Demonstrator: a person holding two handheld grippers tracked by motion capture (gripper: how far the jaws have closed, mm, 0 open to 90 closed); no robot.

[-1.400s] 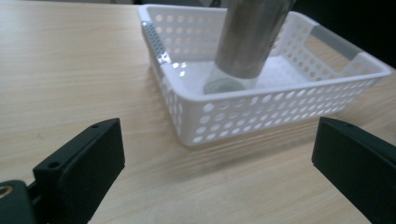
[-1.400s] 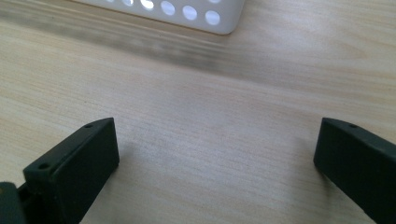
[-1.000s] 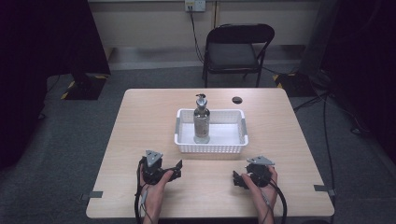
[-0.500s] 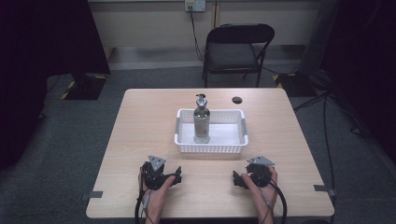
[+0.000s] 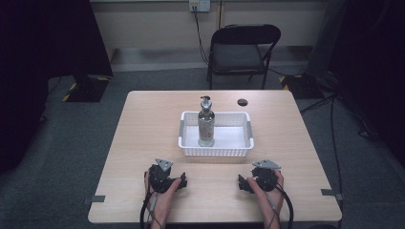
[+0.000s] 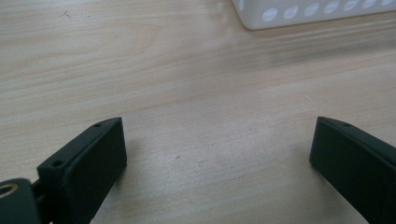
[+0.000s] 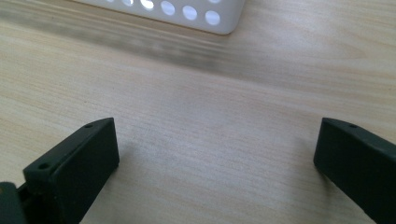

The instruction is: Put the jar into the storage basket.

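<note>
**Two hand-held tools rest apart at the bench's near edge, bottle upright in basket**

A person's hands hold a tool each on a light wooden bench (image 5: 143, 124), seen from the high view. The left tool (image 5: 183, 183) sits close to the near edge, toward the near-left corner, with a grey three-cornered plate on top and a cable trailing off over the near edge. The right tool (image 5: 241, 183) sits close to the same edge, toward the near-right corner, and carries the same plate and cable. The two are well apart, and their tips point inward toward each other.

In the left gripper view, the left tool (image 6: 218, 154) has its two black jaws spread wide, with bare wood grain between them and nothing gripped. In the right gripper view, the right tool (image 7: 215, 154) is likewise spread wide over bare wood, holding nothing.

A white perforated basket (image 5: 216, 150) stands at the middle of the bench, beyond both tools; one of its corners shows at the top of each gripper view (image 6: 299, 11) (image 7: 187, 11). A clear pump bottle (image 5: 206, 121) stands upright inside the basket, on its left half. A small dark round hole (image 5: 242, 102) lies near the far edge of the bench. A black folding chair (image 5: 243, 50) stands on the floor beyond the far edge.
</note>
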